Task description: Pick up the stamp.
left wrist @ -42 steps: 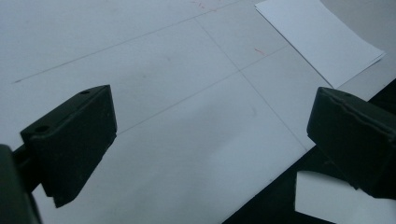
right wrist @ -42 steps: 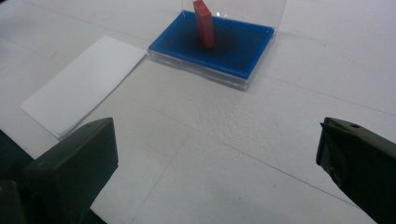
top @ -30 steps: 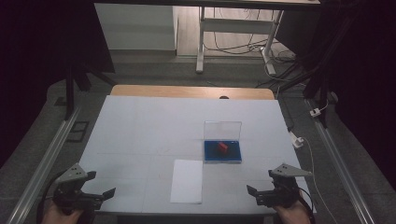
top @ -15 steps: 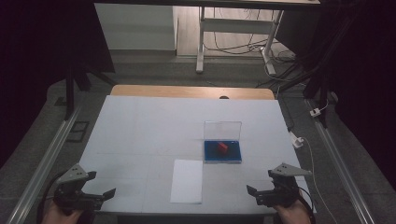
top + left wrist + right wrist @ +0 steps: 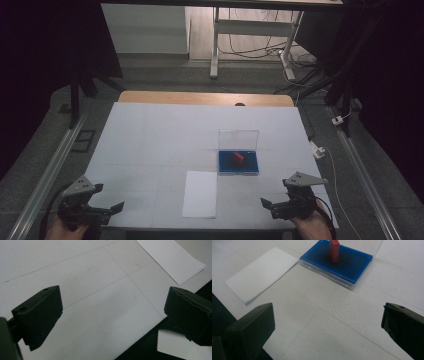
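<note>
Both tongs gape with nothing in them: the left tongs (image 5: 112,210) and right tongs (image 5: 267,204) rest at the near bench (image 5: 150,130) corners, unmoved over the last second, so I judge no reach has begun. The red block (image 5: 238,158) stands in the blue tray (image 5: 250,165), beside the white paper (image 5: 200,194). No writing is legible.

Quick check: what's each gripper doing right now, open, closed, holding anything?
Left gripper: open, holding nothing, over the table's near left edge.
Right gripper: open, holding nothing, near the blue case.
</note>
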### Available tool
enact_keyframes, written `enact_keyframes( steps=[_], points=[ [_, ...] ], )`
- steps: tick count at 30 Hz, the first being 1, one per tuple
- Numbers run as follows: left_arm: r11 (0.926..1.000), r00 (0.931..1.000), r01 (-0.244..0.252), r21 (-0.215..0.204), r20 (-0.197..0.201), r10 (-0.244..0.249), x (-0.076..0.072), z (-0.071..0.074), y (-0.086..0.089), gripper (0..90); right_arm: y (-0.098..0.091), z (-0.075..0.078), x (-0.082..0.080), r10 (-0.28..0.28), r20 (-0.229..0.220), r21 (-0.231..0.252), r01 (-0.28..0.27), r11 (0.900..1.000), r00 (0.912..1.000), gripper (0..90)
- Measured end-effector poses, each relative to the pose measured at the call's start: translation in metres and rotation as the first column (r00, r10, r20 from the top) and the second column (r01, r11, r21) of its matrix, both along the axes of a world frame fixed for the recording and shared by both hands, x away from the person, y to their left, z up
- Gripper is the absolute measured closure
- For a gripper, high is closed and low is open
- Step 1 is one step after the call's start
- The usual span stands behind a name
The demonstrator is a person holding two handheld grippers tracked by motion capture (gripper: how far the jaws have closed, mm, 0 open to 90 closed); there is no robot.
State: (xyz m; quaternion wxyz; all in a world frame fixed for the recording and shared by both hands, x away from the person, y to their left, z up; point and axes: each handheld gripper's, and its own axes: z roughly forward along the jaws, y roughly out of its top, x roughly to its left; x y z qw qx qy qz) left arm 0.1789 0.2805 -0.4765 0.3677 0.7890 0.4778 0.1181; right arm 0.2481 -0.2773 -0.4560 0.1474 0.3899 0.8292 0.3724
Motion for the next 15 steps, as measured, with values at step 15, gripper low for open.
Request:
enact_keyframes(
  steps=[15],
  points=[
    [0.9998,1.0,0.001,0.018,-0.009,-0.001,0.001,-0.001,-0.002,2.2,0.015,0.0,0.013,0.053,0.018,-0.017,-0.052,0.9985,0.9984,0.0]
  ],
)
